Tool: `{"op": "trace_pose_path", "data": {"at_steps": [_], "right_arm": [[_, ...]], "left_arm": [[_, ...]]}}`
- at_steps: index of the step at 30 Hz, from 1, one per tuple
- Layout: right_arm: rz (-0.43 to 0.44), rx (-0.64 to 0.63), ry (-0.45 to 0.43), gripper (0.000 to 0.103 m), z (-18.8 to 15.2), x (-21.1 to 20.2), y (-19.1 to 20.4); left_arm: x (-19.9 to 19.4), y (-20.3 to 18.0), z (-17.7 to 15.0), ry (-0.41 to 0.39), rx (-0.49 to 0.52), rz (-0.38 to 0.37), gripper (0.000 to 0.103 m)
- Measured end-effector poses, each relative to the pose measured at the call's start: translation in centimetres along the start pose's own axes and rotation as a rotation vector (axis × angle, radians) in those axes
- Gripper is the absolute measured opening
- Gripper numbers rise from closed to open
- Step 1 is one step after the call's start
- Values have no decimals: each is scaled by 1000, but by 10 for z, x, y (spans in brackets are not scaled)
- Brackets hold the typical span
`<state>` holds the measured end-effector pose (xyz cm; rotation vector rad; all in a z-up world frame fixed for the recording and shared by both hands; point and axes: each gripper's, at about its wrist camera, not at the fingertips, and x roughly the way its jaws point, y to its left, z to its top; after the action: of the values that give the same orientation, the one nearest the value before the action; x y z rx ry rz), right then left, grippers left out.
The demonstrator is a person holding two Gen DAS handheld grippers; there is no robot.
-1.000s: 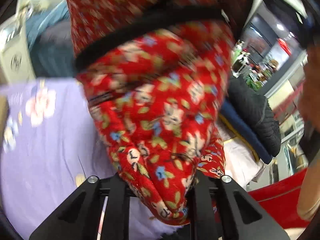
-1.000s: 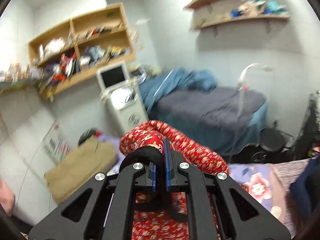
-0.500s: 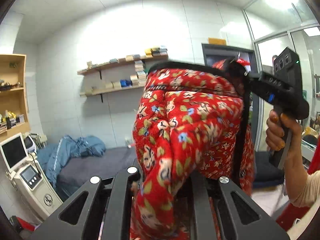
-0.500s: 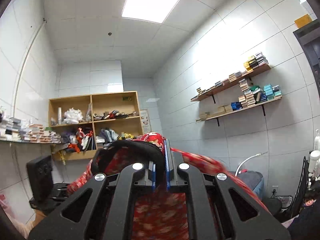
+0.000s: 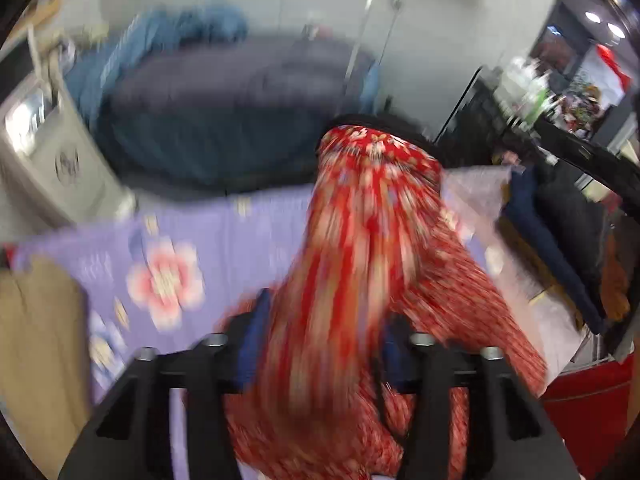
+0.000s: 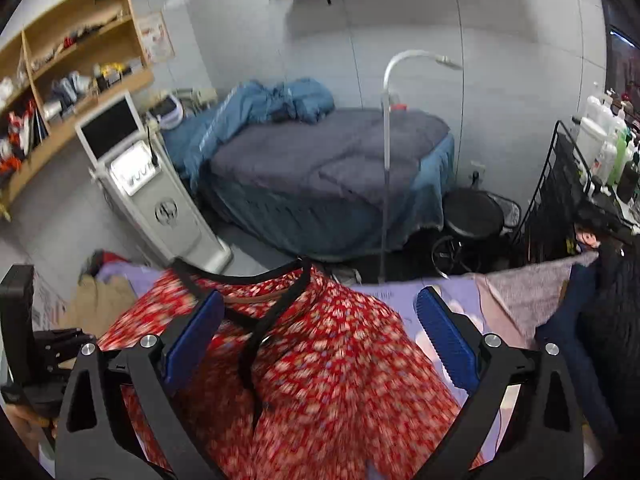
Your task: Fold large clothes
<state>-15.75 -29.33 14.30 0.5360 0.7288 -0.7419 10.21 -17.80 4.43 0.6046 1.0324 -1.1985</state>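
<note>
Red floral garment [image 6: 320, 360] limp, slippery (grip black-trimmed neckline); right gripper [image 6: 320, 344] fingers just spread wide, left gripper [image 5: 320, 344] fingers just loosened around cloth.

The right gripper [image 6: 320, 336] points steeply downward, its blue-padded jaws having just swung wide apart, gripping nothing. The left gripper [image 5: 318, 340] has just been opening too; red floral cloth [image 5: 360, 248] lies between its half-parted jaws.

— How did the left wrist view look?
— Heavily motion-blurred, the red floral dress [image 5: 360, 264] streaked.
— And the right?
— Sharper, evenly lit, edges bent and dark in the corners.
</note>
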Motion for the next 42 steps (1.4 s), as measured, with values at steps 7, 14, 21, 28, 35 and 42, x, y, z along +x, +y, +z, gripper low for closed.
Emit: {"op": "trace_pose_path", "data": {"at_steps": [7,14,21,28,35,42], "right_arm": [[-180,174,360,96,-200,34,-98],[-306,590,458,96,-305,-15,-209],[-327,514,441,96,-293,5,-174],[-256,522,418,96,-283,9,-151],[-296,554,398,96,-294,-13,-160],[-306,644,399,96,-309,-19,-183]], "left_arm": [[15,90,-113,132,-233,68,84],[-15,111,-169,163,-358,152,87],[-1,-1,-161,215,-100,62,96],[76,-41,-185,304,164,417,74],[13,54,-162,231,-126,260,11],[-50,253,-100,116,-320,587,14]]}}
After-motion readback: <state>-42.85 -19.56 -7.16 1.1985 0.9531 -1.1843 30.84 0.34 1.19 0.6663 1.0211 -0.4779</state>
